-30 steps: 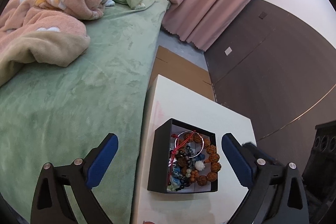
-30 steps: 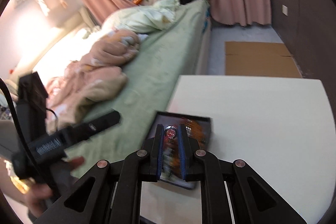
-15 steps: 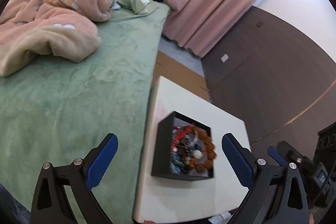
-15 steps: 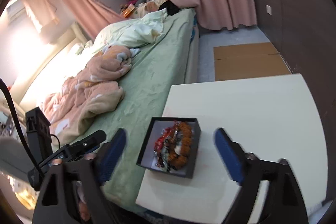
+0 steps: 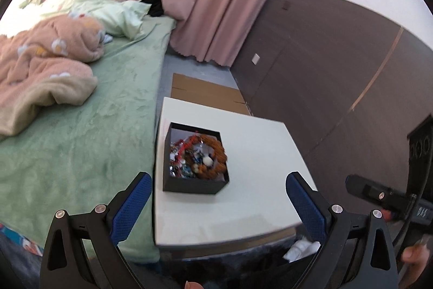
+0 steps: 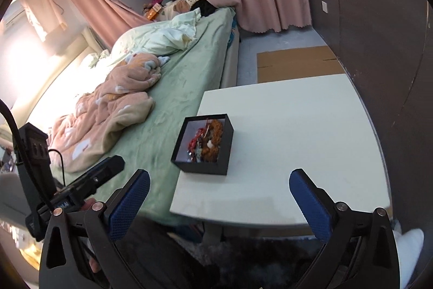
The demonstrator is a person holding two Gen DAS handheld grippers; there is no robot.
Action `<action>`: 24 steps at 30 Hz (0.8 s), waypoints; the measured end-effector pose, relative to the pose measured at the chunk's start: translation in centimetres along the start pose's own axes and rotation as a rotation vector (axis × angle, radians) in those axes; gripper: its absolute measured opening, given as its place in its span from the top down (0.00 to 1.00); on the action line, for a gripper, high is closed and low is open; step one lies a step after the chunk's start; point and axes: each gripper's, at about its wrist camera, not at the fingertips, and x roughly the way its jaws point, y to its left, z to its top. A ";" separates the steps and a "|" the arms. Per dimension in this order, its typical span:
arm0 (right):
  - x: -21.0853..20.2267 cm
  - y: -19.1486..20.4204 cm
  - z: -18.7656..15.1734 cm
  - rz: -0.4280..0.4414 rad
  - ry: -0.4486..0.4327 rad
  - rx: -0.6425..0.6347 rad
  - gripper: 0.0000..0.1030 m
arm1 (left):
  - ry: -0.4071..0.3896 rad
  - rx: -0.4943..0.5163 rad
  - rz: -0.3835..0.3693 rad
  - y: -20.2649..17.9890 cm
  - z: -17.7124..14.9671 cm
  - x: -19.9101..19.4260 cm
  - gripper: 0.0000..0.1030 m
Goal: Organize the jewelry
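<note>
Both grippers, left gripper (image 5: 216, 203) and right gripper (image 6: 219, 201), are opened wide (holding nothing), near the black box (image 6: 204, 144) of jewelry (image 6: 207, 141); the right one's jaws are opening.

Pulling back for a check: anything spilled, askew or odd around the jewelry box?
Nothing spilled. The black box sits upright near the white table's bed-side edge, the jewelry heaped inside in a tangle. Both the left gripper and the right gripper are empty.

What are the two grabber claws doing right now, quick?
Left gripper: open, holding nothing.
Right gripper: jaws opening, nothing between them; the black square jewelry box sits apart on the white table.
</note>
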 end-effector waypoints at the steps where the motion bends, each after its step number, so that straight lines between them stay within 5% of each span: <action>1: -0.7 -0.1 -0.4 0.003 -0.004 -0.003 0.00 | -0.001 0.018 0.007 -0.5 -0.3 -0.5 0.04; 11: -4.9 -1.5 -2.9 0.026 -0.105 0.010 0.00 | -0.012 0.158 0.066 -5.0 -2.5 -3.2 0.04; 24: -5.2 -1.4 -4.6 -0.015 -0.119 -0.045 0.00 | -0.028 0.179 0.108 -6.3 -3.0 -4.5 0.04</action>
